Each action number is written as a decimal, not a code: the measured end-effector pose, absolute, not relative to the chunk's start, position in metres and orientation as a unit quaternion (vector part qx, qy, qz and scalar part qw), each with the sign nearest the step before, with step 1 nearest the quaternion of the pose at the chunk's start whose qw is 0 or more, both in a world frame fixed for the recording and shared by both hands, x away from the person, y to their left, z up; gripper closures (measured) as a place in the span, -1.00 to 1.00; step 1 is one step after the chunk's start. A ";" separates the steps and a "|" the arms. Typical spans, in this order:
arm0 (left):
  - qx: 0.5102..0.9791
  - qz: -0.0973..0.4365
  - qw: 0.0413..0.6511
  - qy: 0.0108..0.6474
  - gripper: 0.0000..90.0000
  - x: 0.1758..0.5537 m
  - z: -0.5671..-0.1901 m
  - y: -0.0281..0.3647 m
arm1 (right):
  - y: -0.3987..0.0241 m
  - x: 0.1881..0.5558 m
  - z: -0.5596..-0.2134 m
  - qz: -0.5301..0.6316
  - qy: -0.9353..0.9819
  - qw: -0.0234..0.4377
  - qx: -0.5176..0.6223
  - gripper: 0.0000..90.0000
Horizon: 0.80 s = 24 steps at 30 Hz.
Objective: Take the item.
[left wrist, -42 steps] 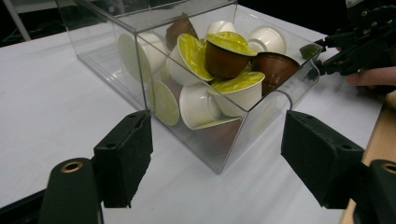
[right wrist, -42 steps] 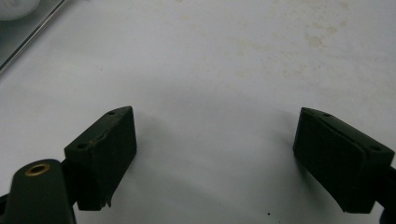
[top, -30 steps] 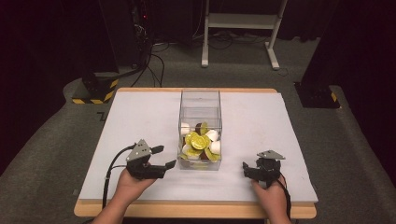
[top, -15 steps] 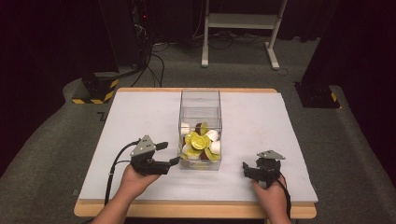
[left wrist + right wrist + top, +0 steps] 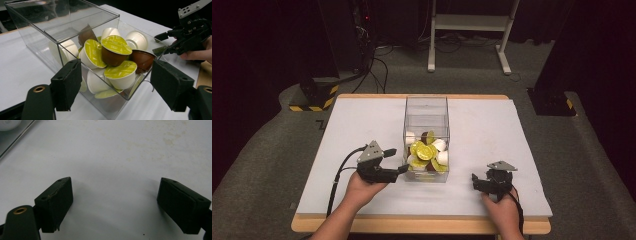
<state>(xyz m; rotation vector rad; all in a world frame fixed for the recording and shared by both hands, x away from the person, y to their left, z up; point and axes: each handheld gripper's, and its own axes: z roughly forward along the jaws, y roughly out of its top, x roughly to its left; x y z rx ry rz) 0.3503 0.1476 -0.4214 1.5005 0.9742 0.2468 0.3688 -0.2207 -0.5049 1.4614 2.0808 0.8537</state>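
A dark room with grey carpet surrounds a white-topped bench (image 5: 362, 125) with a wooden edge. A white metal stand (image 5: 469, 22) sits on the floor beyond the bench, and a black base with yellow-and-black hazard stripes (image 5: 312, 97) sits off its far left corner.

At the bench's middle stands a clear plastic box (image 5: 426, 112), open at the top. Coffee capsules (image 5: 426, 152) are heaped in its near end (white and brown cups, several with yellow-green foil lids); the far end holds none.

The left gripper (image 5: 401, 170) is held just beside the box's near left corner. In the left gripper view its fingers (image 5: 67, 83) are spread wide on either side of that corner, gripping nothing.

The right gripper (image 5: 477, 181) rests low over bare bench to the right of the box, apart from it. Its fingers (image 5: 56, 200) are likewise spread wide, nothing between them but the stained white surface.
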 end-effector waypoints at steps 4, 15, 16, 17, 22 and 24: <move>0.653 0.109 0.619 0.422 -0.43 0.353 -0.420 0.144 | -0.221 0.369 -0.505 0.310 0.755 0.228 0.531 -0.70; 0.656 0.104 0.617 0.423 -0.41 0.364 -0.419 0.133 | -0.221 0.369 -0.505 0.310 0.755 0.227 0.531 -0.70; 0.656 0.103 0.617 0.423 -0.41 0.365 -0.419 0.132 | -0.221 0.369 -0.505 0.310 0.755 0.227 0.531 -0.70; 0.658 0.103 0.615 0.422 -0.41 0.366 -0.419 0.132 | -0.221 0.369 -0.505 0.310 0.755 0.227 0.531 -0.70; 0.657 0.097 0.618 0.422 -0.41 0.371 -0.418 0.127 | -0.221 0.369 -0.505 0.310 0.755 0.227 0.531 -0.70; 0.654 0.093 0.619 0.423 -0.41 0.372 -0.417 0.125 | -0.221 0.369 -0.505 0.310 0.755 0.227 0.531 -0.70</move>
